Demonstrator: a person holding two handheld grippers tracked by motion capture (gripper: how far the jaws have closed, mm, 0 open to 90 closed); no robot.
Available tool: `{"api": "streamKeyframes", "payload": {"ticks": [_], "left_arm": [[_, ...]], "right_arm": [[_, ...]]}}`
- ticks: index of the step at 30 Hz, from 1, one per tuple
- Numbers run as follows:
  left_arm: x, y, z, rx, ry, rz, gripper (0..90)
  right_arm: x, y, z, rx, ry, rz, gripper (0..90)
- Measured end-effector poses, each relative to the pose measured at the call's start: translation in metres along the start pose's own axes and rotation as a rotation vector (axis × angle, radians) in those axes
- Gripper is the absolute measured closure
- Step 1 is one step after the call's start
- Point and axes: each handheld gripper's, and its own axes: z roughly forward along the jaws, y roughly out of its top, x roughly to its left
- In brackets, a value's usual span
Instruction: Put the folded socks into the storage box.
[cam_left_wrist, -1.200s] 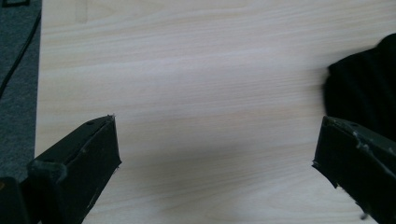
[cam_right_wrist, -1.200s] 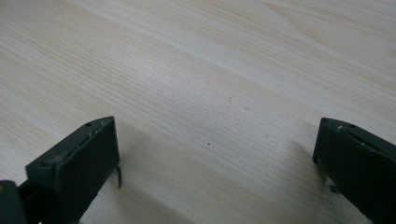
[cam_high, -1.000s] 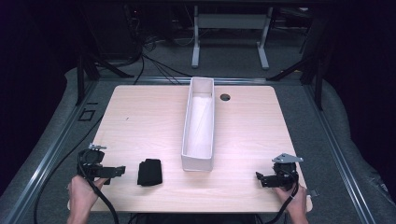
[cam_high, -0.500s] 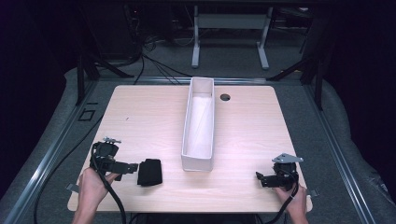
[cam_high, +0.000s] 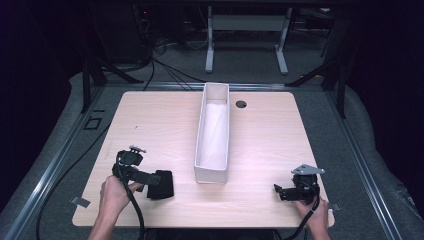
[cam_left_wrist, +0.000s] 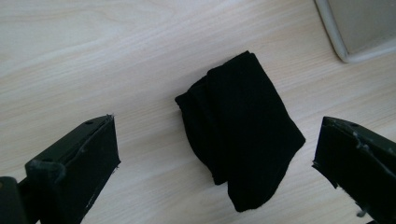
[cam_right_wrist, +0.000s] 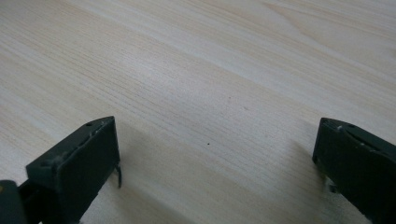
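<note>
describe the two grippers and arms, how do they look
Both grippers are black with two flat, blocky jaws. The left gripper trails a black cable; the right gripper carries a grey three-cornered plate on top and a black cable. The forearms are bare, no sleeves in view.

A pale wood grain — fine, light-brown streaks — is shown across the table. The folded cloth at the centre of the left gripper view is rendered plain black, faintly ribbed. The long box is seen in white — and both grippers' jaws in matte black.
</note>
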Motion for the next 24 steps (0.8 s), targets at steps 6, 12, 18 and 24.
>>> {"api": "streamKeyframes", "payload": {"ticks": [6, 12, 18, 24], "left_arm": [[-0.005, 0.003, 0.019, 0.043, -0.013, 0.012, 0.0], [-0.011, 0.006, 0.033, 0.082, -0.004, 0.034, 0.0], [-0.016, 0.008, 0.041, 0.121, 0.032, 0.054, 3.5], [-0.018, 0.008, 0.044, 0.145, 0.03, 0.083, 17.8]], "right_arm": [[0.0, 0.0, 0.0, 0.001, 0.0, 0.001, 0.0], [0.0, 0.0, 0.0, 0.0, 0.001, 0.0, 0.0], [0.0, 0.0, 0.0, 0.0, 0.001, 0.0, 0.0], [0.0, 0.0, 0.0, 0.0, 0.001, 0.0, 0.0]]}}
